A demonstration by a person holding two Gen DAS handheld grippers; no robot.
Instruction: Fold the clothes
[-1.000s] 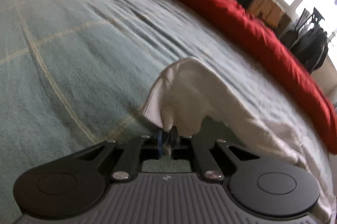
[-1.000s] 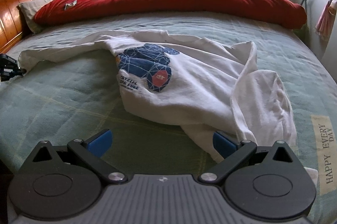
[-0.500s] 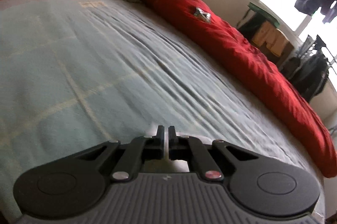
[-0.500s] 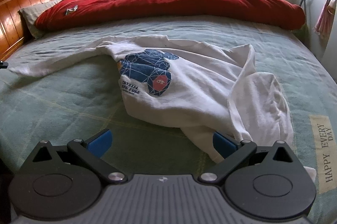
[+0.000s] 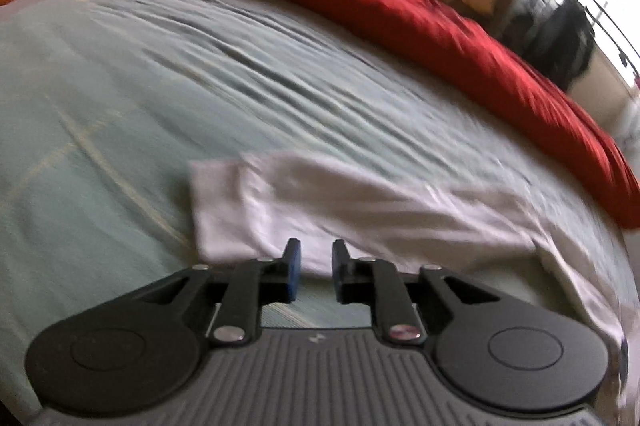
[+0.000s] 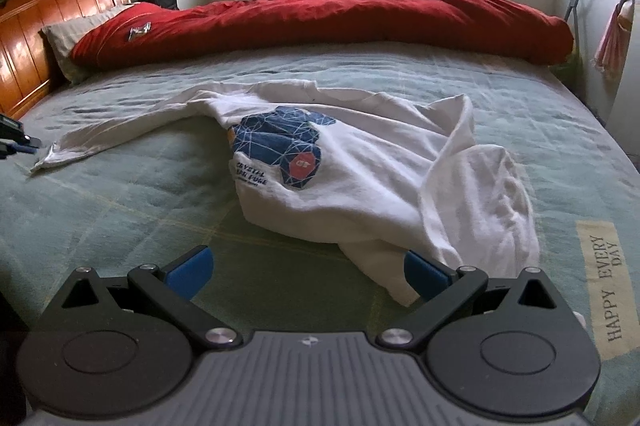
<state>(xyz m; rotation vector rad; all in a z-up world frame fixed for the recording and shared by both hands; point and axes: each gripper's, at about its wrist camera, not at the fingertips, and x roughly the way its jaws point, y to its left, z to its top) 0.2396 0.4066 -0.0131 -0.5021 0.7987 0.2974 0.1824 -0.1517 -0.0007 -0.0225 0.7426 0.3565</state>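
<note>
A white sweatshirt [image 6: 360,161] with a blue graphic lies crumpled on the green bed [image 6: 120,209], one sleeve [image 5: 320,201] stretched out to the left. The left tongs [image 5: 313,266] hover just over its cuff, jaws opening, nothing between them. The right tongs [image 6: 306,272] stand spread wide — gripping nothing — at the near hem.

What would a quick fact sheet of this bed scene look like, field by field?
surface: green bedspread
garment: white T-shirt, crumpled, blue print facing up
sleeve: sleeve stretched out flat toward the headboard side
left gripper: left gripper, jaws opening, nothing between them, just short of the sleeve end
right gripper: right gripper, wide open, empty, at the shirt's near edge
background: red duvet
</note>
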